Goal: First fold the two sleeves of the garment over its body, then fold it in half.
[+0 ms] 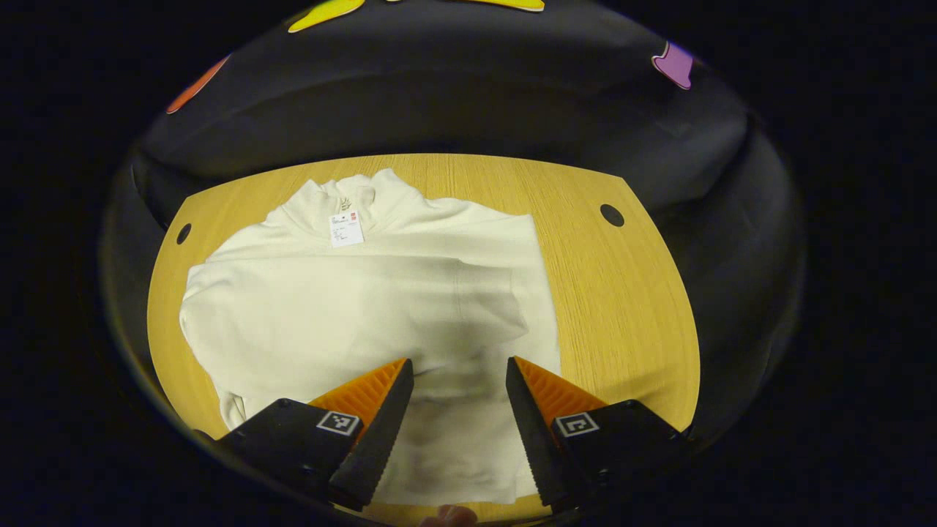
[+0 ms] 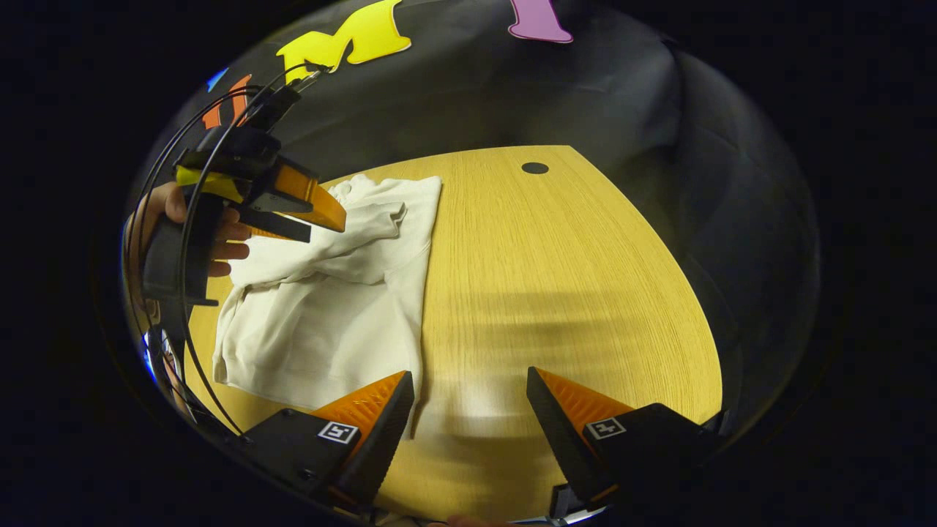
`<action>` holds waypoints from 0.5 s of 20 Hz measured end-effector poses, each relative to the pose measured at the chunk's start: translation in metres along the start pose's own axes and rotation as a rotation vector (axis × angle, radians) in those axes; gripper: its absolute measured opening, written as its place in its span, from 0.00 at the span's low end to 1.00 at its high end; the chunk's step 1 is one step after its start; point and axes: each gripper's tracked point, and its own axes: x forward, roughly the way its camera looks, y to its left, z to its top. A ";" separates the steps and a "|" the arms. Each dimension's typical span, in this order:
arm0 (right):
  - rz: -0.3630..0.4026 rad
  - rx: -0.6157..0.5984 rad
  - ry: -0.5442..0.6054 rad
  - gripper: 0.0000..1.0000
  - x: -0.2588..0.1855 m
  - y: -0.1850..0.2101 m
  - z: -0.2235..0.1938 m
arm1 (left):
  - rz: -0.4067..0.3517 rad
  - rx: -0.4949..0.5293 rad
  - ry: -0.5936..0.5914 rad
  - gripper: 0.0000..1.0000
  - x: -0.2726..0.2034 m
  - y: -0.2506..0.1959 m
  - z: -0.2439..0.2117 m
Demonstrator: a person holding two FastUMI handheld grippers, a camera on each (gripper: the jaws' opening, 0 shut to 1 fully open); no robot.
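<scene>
A white long-sleeved garment (image 1: pixel 351 307) lies flat on the wooden table (image 1: pixel 622 293), collar at the far side with a paper tag (image 1: pixel 345 228) on it. A sleeve (image 1: pixel 483 300) lies folded across the body. My left gripper (image 1: pixel 460 362) hovers open above the lower part of the body, nothing between its fingers. In the right gripper view the garment (image 2: pixel 329 315) lies at the left, its cuff (image 2: pixel 392 212) resting on the body. My right gripper (image 2: pixel 468 373) is open over bare table beside the hem corner. The left gripper (image 2: pixel 326 228) hangs above the garment, held by a hand (image 2: pixel 219 241).
The table (image 2: pixel 549 293) has bare wood to the right of the garment. Round cable holes (image 1: pixel 612 214) (image 1: pixel 183 233) sit near its far corners, one of them (image 2: pixel 534 167) in the right gripper view. Black cloth wall surrounds the table. Cables trail from the left gripper.
</scene>
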 end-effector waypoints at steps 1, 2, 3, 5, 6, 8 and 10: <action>0.006 -0.006 -0.003 0.96 0.000 0.006 0.000 | 0.006 0.001 -0.004 0.83 -0.006 0.002 0.005; 0.011 -0.016 -0.003 0.96 0.001 0.012 -0.001 | 0.017 -0.003 -0.006 0.83 -0.011 0.006 0.009; 0.015 -0.026 -0.001 0.96 0.001 0.018 -0.002 | 0.023 -0.012 -0.007 0.84 -0.017 0.010 0.013; 0.028 -0.045 0.006 0.96 0.003 0.034 -0.007 | 0.054 -0.024 -0.006 0.84 -0.028 0.023 0.019; 0.033 -0.053 0.008 0.93 0.003 0.041 -0.011 | 0.063 -0.027 0.000 0.84 -0.033 0.029 0.021; 0.042 -0.067 0.020 0.93 0.007 0.055 -0.018 | 0.098 -0.036 0.016 0.84 -0.044 0.045 0.025; 0.048 -0.081 0.035 0.93 0.009 0.069 -0.025 | 0.130 -0.056 0.035 0.84 -0.055 0.059 0.029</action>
